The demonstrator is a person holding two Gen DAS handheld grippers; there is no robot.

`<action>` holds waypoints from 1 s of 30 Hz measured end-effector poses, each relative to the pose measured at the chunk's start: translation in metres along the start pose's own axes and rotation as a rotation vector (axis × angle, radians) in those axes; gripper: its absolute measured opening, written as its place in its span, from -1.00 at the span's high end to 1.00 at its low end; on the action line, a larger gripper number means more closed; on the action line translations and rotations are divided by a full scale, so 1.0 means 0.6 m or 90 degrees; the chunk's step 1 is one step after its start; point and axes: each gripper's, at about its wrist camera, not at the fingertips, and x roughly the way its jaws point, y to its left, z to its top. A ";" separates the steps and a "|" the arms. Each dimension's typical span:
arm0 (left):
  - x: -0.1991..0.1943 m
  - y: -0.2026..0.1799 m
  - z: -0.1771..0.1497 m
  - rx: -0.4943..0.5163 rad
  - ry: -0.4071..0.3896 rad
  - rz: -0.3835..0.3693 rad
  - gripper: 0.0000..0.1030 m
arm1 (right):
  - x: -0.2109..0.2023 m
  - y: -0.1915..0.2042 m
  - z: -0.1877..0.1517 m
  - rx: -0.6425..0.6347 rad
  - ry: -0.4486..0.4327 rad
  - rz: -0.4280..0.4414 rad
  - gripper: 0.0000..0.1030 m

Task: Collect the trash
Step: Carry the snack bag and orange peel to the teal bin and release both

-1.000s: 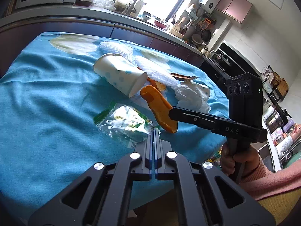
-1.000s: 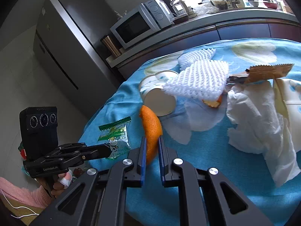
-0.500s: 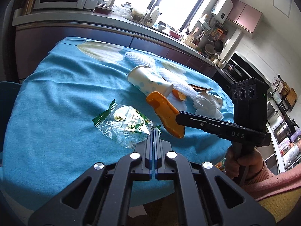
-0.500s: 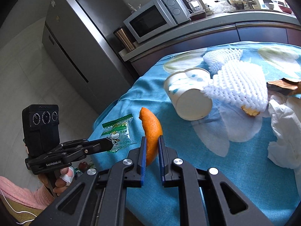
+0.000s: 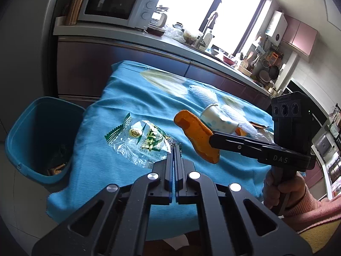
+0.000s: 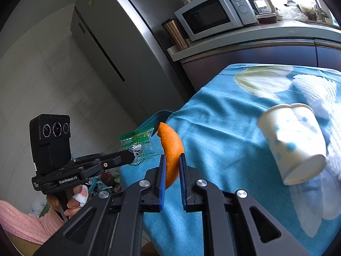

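Observation:
My left gripper [image 5: 175, 147] is shut on the edge of a clear green-printed snack wrapper [image 5: 142, 140], held up over the table's left end; it also shows in the right wrist view [image 6: 137, 147]. My right gripper [image 6: 171, 160] is shut on an orange peel [image 6: 171, 149], which shows in the left wrist view [image 5: 197, 137] raised above the blue cloth. A blue trash bin [image 5: 23, 128] stands on the floor left of the table, with some trash inside. A white dotted paper cup [image 6: 292, 140] lies on its side on the cloth.
The table has a blue flowered cloth [image 5: 127, 98]. White foam fruit nets [image 5: 202, 91], tissue and a brown wrapper lie beyond the cup. A counter with a microwave [image 5: 113, 5] runs behind. A tall fridge [image 6: 119, 42] stands at the left.
Both grippers have moved left toward the table's end, carrying the wrapper and the peel. The blue bin has come into the left wrist view.

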 end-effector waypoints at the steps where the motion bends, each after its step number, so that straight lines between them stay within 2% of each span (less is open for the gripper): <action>1: -0.007 0.011 0.002 -0.004 -0.004 0.010 0.97 | 0.008 0.004 0.006 -0.003 0.005 0.008 0.79; 16: -0.058 0.148 0.026 -0.056 -0.035 0.127 0.97 | 0.131 0.074 0.062 -0.045 0.056 0.073 0.79; 21: -0.061 0.179 0.028 -0.072 -0.036 0.146 0.97 | 0.159 0.088 0.073 -0.049 0.067 0.082 0.79; 30: -0.059 0.199 0.022 -0.084 -0.034 0.165 0.97 | 0.197 0.104 0.088 -0.057 0.078 0.090 0.79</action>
